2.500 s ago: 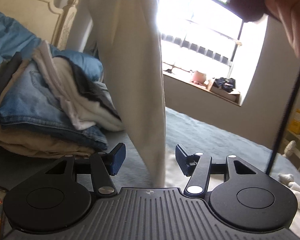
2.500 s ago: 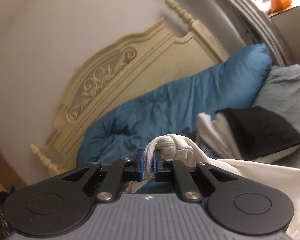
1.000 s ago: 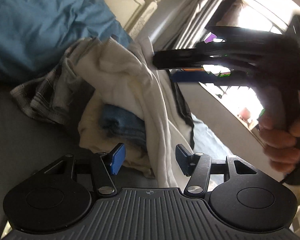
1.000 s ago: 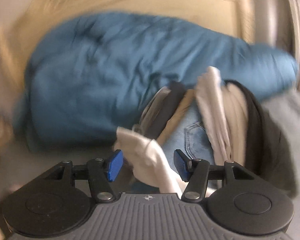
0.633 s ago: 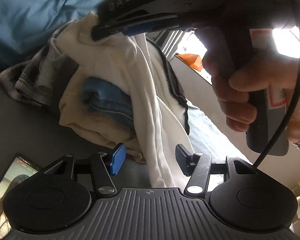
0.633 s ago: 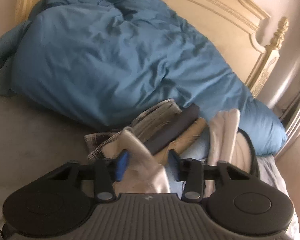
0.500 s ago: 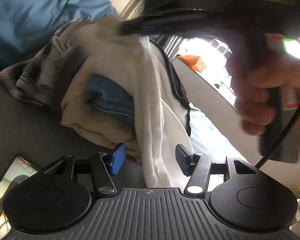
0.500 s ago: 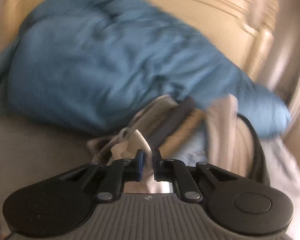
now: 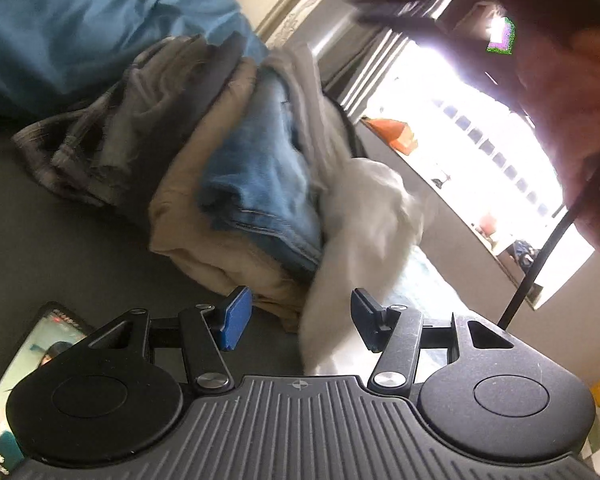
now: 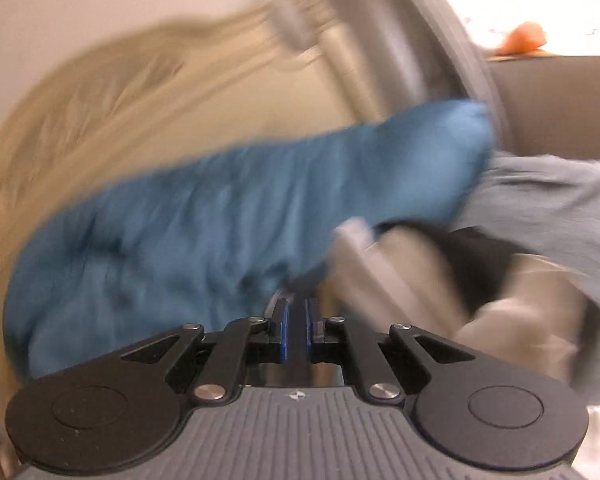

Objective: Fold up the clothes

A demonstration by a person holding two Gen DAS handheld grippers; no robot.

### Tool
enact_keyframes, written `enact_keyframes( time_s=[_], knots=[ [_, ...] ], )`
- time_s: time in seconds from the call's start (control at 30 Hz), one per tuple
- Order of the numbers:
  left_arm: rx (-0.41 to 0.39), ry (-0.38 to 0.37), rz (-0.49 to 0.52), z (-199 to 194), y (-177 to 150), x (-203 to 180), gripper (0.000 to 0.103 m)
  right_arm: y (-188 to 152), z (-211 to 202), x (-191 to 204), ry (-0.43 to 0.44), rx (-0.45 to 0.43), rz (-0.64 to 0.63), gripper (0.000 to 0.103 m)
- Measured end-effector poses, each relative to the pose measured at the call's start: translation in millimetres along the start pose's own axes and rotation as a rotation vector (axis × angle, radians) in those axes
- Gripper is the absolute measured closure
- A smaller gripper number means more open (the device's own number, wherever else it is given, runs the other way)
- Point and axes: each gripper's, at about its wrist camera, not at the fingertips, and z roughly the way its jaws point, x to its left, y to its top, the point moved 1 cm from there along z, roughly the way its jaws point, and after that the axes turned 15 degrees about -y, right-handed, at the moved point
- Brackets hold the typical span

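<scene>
Two grippers. Left gripper [image 9: 298, 322] half open, white garment [image 9: 356, 240] hanging loosely between its pads, lower centre. Right gripper [image 10: 296, 330] nearly shut after closing; nothing visible between its pads. Behind: stacked jeans [image 9: 260, 184] and beige clothes, centre; blue duvet [image 9: 80, 24], upper left.

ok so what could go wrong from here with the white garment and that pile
1. The white garment hangs loose between the open jaws of the left gripper, pads off it; it may slide away before any grip.
2. It drapes against the folded stack, so a pull could topple that stack.
3. The phone lies close beside the left gripper and might get knocked.
</scene>
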Motion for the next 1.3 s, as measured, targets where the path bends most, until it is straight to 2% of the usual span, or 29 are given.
enact_keyframes(
  time_s=[0.07,0.13,0.17,0.23,0.4,0.43,0.47,0.53,0.67,0.77,0.87,0.93,1.1,1.17,1.2,1.23,1.27,1.3],
  knots=[
    [-0.001,0.009,-0.009,-2.2,-0.2,4.6,0.048,-6.5,6.8,14.5,0.072,0.044,-0.064,0.094],
    [-0.001,0.009,-0.002,-4.9,-0.9,6.1,0.048,-4.1,-0.3,12.0,0.084,0.027,-0.08,0.092],
    [-0.002,0.005,0.003,-5.8,-0.9,6.3,0.048,-0.1,-4.5,1.6,0.088,0.024,-0.061,0.087],
    [-0.007,-0.005,0.029,-5.7,-0.4,3.1,0.048,7.2,-15.2,-30.1,0.092,0.027,0.005,0.079],
    [-0.02,-0.035,0.125,-2.3,-0.2,-10.4,0.048,17.1,-50.9,-135.4,0.095,0.057,0.228,0.066],
    [-0.02,-0.046,0.157,0.1,-0.4,-15.1,0.048,14.4,-53.1,-154.2,0.067,0.076,0.261,0.061],
    [-0.022,-0.056,0.191,2.6,-0.9,-20.7,0.048,10.5,-54.0,-172.5,0.031,0.098,0.291,0.061],
    [-0.021,-0.085,0.249,8.3,-2.7,-31.4,0.048,-0.6,-44.4,-198.7,0.004,0.164,0.336,0.06],
    [0.036,-0.141,0.341,33.4,-11.6,-50.8,0.049,-20.1,-13.6,-232.4,-0.085,0.229,0.396,0.054],
    [0.079,-0.157,0.358,57.2,-19.8,-54.9,0.052,-28.6,12.2,-256.8,-0.099,0.227,0.481,0.044],
    [0.111,-0.141,0.37,77.9,-25.0,-55.2,0.058,-32.2,32.9,-275.7,-0.074,0.189,0.586,0.043],
    [0.125,-0.135,0.377,87.9,-27.0,-55.8,0.061,-32.1,46.9,-283.5,-0.041,0.161,0.652,0.043],
    [0.171,-0.089,0.352,107.8,-28.0,-52.9,0.067,-33.2,68.1,-290.4,-0.013,0.163,0.685,0.043],
    [0.192,-0.057,0.329,109.9,-29.9,-54.0,0.07,-33.8,72.7,-291.3,-0.009,0.174,0.69,0.048],
    [0.199,-0.043,0.317,111.1,-29.2,-53.2,0.071,-34.0,73.5,-291.4,-0.006,0.171,0.691,0.052],
    [0.204,-0.032,0.304,111.8,-27.9,-52.1,0.072,-32.9,72.5,-290.5,-0.001,0.164,0.678,0.062],
    [0.209,-0.022,0.291,112.0,-26.6,-51.0,0.072,-31.4,71.2,-289.4,0.004,0.156,0.661,0.079],
    [0.213,-0.013,0.279,111.9,-25.6,-50.2,0.072,-29.9,68.3,-287.0,-0.002,0.151,0.64,0.085]
  ],
)
